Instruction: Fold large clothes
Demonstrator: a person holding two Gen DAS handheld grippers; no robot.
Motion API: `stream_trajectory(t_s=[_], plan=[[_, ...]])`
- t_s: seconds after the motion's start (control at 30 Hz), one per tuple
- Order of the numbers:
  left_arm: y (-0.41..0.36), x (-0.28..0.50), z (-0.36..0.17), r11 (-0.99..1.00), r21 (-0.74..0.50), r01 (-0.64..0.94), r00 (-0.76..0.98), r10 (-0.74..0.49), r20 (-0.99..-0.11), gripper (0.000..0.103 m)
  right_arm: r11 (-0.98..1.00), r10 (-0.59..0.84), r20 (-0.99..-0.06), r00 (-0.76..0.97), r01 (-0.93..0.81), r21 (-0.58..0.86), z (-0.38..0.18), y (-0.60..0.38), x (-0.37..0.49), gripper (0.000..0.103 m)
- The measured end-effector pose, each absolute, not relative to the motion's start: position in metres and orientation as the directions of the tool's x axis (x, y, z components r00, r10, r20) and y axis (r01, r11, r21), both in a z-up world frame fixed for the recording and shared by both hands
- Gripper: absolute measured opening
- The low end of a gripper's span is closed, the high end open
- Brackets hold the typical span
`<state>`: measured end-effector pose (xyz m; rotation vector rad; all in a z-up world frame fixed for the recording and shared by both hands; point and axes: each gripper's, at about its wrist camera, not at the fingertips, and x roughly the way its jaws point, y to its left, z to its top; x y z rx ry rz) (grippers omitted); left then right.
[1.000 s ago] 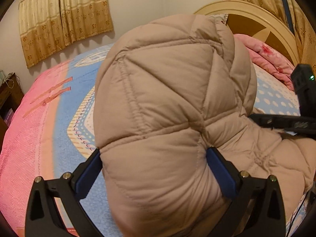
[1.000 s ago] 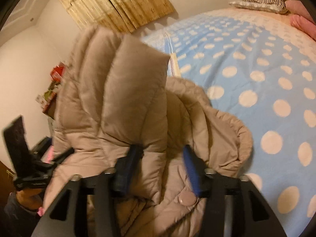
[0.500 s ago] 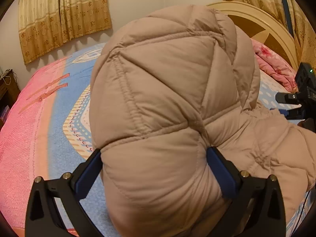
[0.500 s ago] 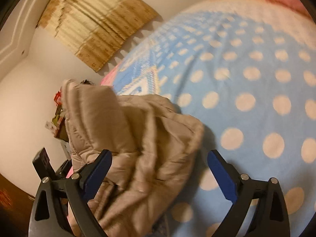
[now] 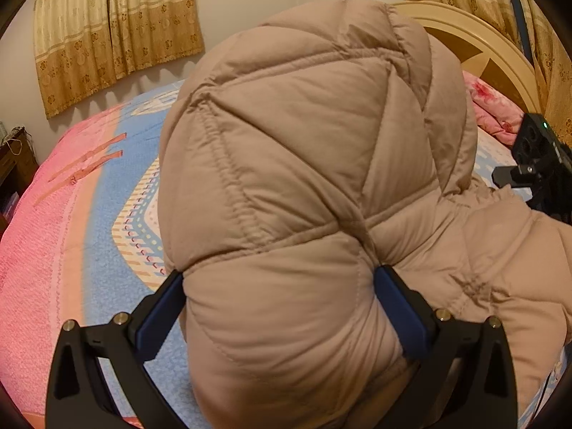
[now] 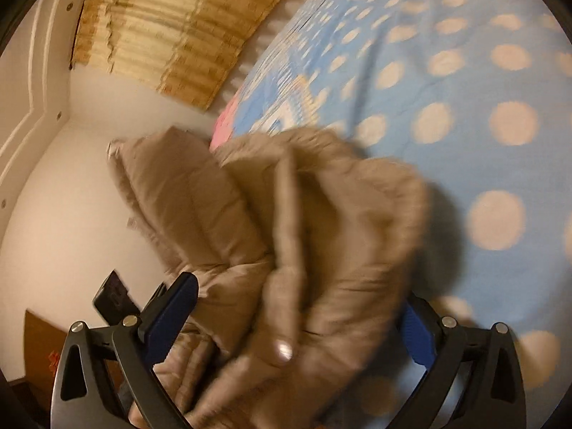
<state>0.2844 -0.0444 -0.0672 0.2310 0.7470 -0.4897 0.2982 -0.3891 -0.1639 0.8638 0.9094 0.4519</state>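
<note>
A tan quilted puffer jacket [image 5: 304,178] bulges up between my left gripper's [image 5: 279,307] wide-spread blue pads [image 5: 159,316]; whether the pads press it I cannot tell. The same jacket [image 6: 304,250] lies bunched on the bed in the blurred right wrist view. My right gripper [image 6: 296,321] is open, its jaws wide apart with the jacket's folds and a snap button [image 6: 284,350] between them. The right gripper's body [image 5: 540,164] shows at the right edge of the left wrist view.
The bed has a blue cover with cream dots [image 6: 464,89] and a pink and blue blanket [image 5: 53,214]. A cream headboard [image 5: 475,46] and pink bedding [image 5: 497,107] are at the far right. Curtains [image 5: 118,28] hang on the wall. A dark side table [image 5: 14,168] stands at left.
My right gripper let go of the jacket fold it was pinching and opened wide, then dropped lower over the bunched jacket. My left gripper lifted its part of the jacket slightly higher.
</note>
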Motion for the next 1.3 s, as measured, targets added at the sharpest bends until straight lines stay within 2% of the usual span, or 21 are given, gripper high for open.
stream_trajectory(t_s=[0.07, 0.17, 0.5, 0.77, 0.83, 0.93, 1.1, 1.17, 1.3], plan=[[-0.044, 0.283, -0.068, 0.864, 0.033, 0.502, 0.634, -0.341, -0.694, 0.103, 0.577, 0.698, -0.478, 0.534, -0.024, 0.816, -0.161, -0.378, 0.307, 0.102], [-0.043, 0.282, -0.069, 0.865, 0.030, 0.501, 0.638, -0.346, -0.688, 0.103, 0.638, 0.662, -0.555, 0.503, 0.008, 0.770, -0.171, -0.367, 0.323, 0.102], [-0.039, 0.280, -0.073, 0.871, 0.007, 0.491, 0.644, -0.358, -0.676, 0.103, 0.662, 0.664, -0.573, 0.481, -0.023, 0.749, -0.174, -0.342, 0.352, 0.101], [-0.035, 0.274, -0.061, 0.872, -0.015, 0.490, 0.642, -0.373, -0.670, 0.103, 0.667, 0.666, -0.579, 0.470, -0.026, 0.745, -0.182, -0.349, 0.344, 0.082], [-0.022, 0.266, -0.049, 0.862, -0.077, 0.502, 0.640, -0.430, -0.637, 0.103, 0.649, 0.680, -0.560, 0.474, -0.034, 0.760, -0.183, -0.353, 0.337, 0.071], [0.017, 0.263, -0.041, 0.860, -0.217, 0.461, 0.651, -0.494, -0.576, 0.103, 0.609, 0.703, -0.505, 0.500, -0.056, 0.791, -0.192, -0.364, 0.326, 0.062], [0.068, 0.282, -0.056, 0.801, -0.484, 0.352, 0.582, -0.592, -0.557, 0.103, 0.597, 0.707, -0.478, 0.522, -0.075, 0.799, -0.199, -0.370, 0.318, 0.061], [0.071, 0.293, -0.068, 0.714, -0.609, 0.345, 0.495, -0.690, -0.529, 0.103, 0.595, 0.708, -0.473, 0.525, -0.082, 0.800, -0.201, -0.371, 0.318, 0.061], [0.047, 0.306, -0.084, 0.679, -0.638, 0.363, 0.395, -0.732, -0.555, 0.103, 0.591, 0.711, -0.463, 0.530, -0.093, 0.801, -0.205, -0.373, 0.309, 0.061]])
